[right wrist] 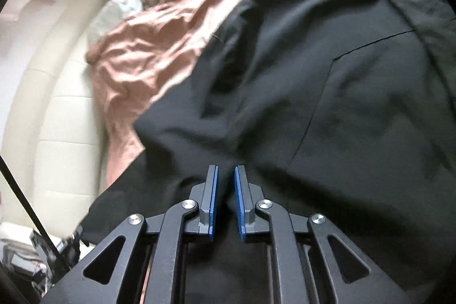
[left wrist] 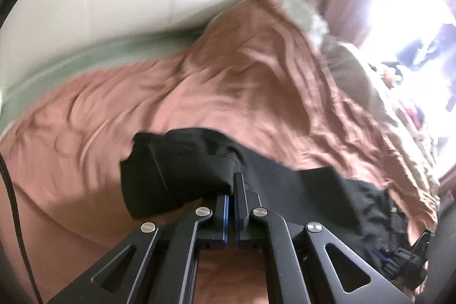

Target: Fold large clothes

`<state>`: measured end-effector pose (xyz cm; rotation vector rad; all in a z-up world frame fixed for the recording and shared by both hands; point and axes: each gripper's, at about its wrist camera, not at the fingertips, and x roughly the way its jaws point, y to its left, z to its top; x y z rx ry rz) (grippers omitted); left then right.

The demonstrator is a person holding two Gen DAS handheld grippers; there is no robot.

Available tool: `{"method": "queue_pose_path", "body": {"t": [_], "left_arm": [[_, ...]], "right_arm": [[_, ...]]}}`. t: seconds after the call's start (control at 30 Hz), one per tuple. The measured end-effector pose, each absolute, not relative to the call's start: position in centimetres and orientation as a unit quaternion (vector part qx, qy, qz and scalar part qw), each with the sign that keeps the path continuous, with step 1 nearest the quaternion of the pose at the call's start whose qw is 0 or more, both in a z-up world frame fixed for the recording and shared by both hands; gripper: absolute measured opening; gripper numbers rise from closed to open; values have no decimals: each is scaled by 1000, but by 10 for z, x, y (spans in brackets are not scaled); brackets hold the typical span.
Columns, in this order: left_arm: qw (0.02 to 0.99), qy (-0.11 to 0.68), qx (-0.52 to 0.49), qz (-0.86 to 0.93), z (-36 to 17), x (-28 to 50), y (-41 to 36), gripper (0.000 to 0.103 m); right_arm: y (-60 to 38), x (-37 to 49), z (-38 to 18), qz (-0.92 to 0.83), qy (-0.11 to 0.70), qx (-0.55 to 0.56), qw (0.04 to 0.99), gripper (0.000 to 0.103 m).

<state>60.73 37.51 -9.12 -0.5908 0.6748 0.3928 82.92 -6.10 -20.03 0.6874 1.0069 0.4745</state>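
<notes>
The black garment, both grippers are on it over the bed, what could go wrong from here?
1. The left gripper pinches only a thin fold of the black garment; it may slip out when lifted.
2. The right gripper holds bunched cloth, so the fold may come out uneven.
3. The wrinkled pink sheet could drag along.

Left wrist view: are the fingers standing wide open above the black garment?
No, the left gripper has its fingers closed together, pinching an edge of the black garment above the pink bedspread.
</notes>
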Motion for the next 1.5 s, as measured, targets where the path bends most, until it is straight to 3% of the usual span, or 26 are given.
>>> {"method": "queue_pose_path", "body": {"t": [0.03, 0.07, 0.13, 0.43, 0.8, 1.17, 1.5], "left_arm": [[888, 318, -279, 180, -80, 609, 368, 1], [893, 311, -275, 172, -68, 612, 362, 1], [904, 294, -271, 149, -41, 616, 345, 1], [947, 254, -192, 50, 60, 649, 240, 1], [964, 235, -107, -64, 124, 682, 101, 1], [948, 255, -77, -177, 119, 719, -11, 1], [912, 312, -65, -259, 52, 761, -103, 1]], "right_arm": [[-67, 821, -193, 223, 462, 323, 795, 20], [-73, 811, -188, 223, 454, 324, 799, 40], [-92, 791, -174, 221, 431, 331, 810, 66], [-170, 700, -164, 163, 391, 353, 835, 66], [-226, 646, -158, 116, 357, 370, 850, 66], [-272, 631, -172, 79, 344, 410, 841, 66], [-330, 607, -181, -4, 320, 479, 817, 66]]}}
